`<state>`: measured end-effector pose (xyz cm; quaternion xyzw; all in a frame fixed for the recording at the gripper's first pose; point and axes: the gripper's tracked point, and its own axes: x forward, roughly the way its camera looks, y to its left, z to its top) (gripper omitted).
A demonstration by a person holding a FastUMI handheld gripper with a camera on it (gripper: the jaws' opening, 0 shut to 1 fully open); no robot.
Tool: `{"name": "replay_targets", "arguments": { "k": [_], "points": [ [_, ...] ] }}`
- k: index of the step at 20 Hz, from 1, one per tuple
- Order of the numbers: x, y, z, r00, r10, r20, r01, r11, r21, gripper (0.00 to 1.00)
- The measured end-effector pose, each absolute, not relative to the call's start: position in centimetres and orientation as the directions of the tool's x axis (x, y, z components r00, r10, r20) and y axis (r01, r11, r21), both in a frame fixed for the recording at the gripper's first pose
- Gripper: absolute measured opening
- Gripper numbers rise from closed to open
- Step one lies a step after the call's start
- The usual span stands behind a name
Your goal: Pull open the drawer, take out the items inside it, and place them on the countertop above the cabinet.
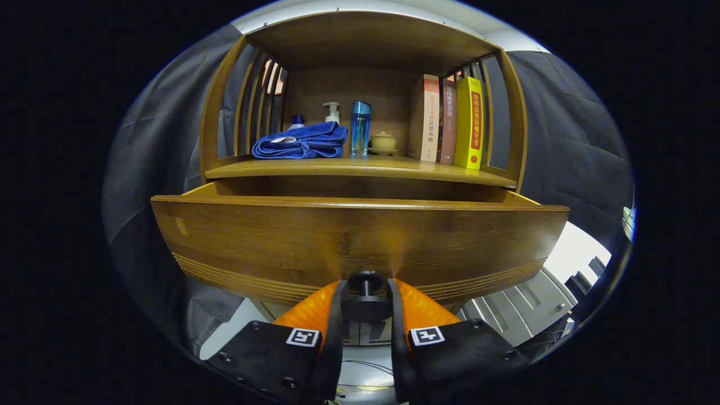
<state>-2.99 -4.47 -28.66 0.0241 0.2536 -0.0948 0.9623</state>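
Chinese titles on three book spines point(450, 121), too small to read

Wooden countertop point(360, 167), folded blue towel point(301, 142), bottles, lidded cup point(383, 143), books point(447, 121) (upright)

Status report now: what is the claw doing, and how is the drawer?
Claw shut on drawer knob. Drawer pulled partly out below the countertop; inside hidden. Nothing in the way.
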Motion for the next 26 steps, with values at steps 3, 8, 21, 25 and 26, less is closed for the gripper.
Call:
{"name": "replay_targets", "arguments": {
  "k": [3,8,21,25,26],
  "points": [
    [-3.9,-4.4,-28.6,0.851,-0.166,-0.498,0.195,0.981,0.006,0.45],
    [-4.4,-4.3,-28.7,0.869,-0.158,-0.469,0.191,0.981,0.023,0.45],
    [-5.3,-3.3,-30.1,0.869,-0.136,-0.476,0.172,0.985,0.034,0.73],
    [-6.6,-3.3,-29.8,0.865,-0.171,-0.471,0.2,0.98,0.012,0.96],
    [-7.0,-3.1,-29.2,0.87,-0.177,-0.46,0.206,0.979,0.012,1.0]
  ]
}}
